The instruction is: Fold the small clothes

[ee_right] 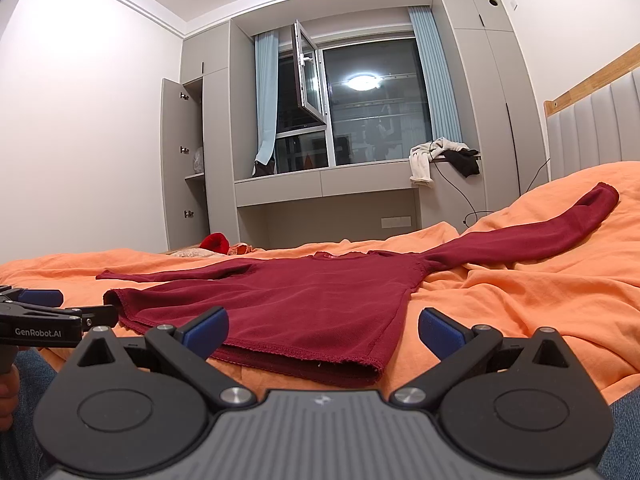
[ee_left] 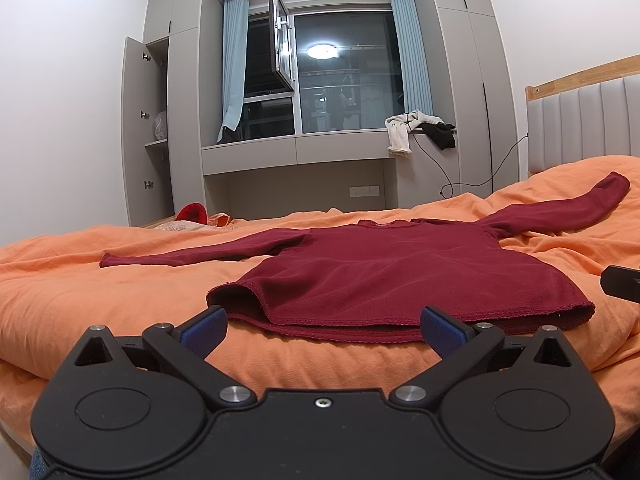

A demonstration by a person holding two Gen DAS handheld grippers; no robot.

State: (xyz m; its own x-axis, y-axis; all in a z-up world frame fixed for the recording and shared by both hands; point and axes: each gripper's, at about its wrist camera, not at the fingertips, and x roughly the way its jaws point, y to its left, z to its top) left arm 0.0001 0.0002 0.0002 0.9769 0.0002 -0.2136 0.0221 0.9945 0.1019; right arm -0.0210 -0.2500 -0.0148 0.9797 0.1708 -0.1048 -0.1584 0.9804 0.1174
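A small dark red long-sleeved top lies flat on the orange bedcover, hem towards me, both sleeves spread out to the sides. My left gripper is open just short of the hem, nothing between its blue pads. In the right wrist view the same top lies ahead, its near right hem corner in front of my right gripper, which is open and empty. The left gripper shows at the left edge of that view, beside the hem's left corner.
A grey padded headboard with a wooden rail stands at the right. Beyond the bed are a window bench with clothes draped on it, a dangling black cable and an open wardrobe door. A red item lies at the bed's far edge.
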